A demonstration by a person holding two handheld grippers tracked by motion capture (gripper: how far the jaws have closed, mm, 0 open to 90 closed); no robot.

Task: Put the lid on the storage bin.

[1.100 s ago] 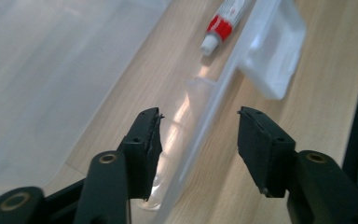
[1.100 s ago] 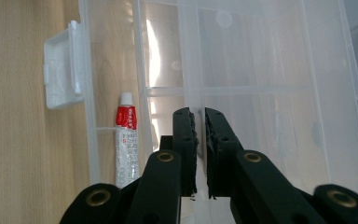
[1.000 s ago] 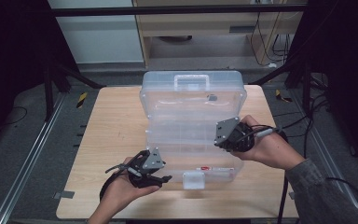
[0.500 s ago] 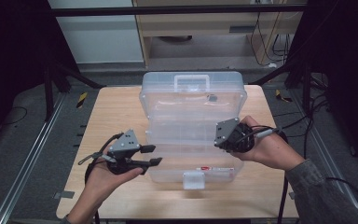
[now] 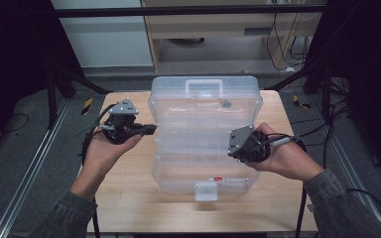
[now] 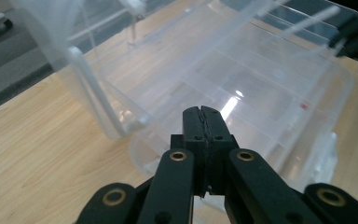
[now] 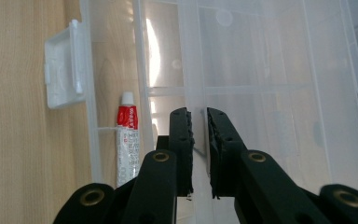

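A clear plastic organiser box (image 5: 203, 158) lies open on the wooden table (image 5: 129, 198), its lid (image 5: 206, 101) tipped back. A red-and-white tube (image 5: 225, 179) lies in a front compartment, also the tube (image 7: 127, 140) left of my right jaws. My right gripper (image 5: 235, 148) sits at the box's right side; in its own view the right gripper (image 7: 198, 114) is shut on a thin clear wall of the box. My left gripper (image 5: 151, 130) hangs off the box's left edge. The left gripper (image 6: 204, 112) has just been closing; its jaws meet with nothing between them.
A white latch (image 5: 206, 191) sticks out at the box's front edge. Bare wood lies left and in front of the box. Dark frame legs and cables stand beyond the table's sides, and a cabinet stands behind it.
My left hand has lifted from the table's front left and moved back beside the box's left edge, and its jaws have closed. The right hand has stayed put.
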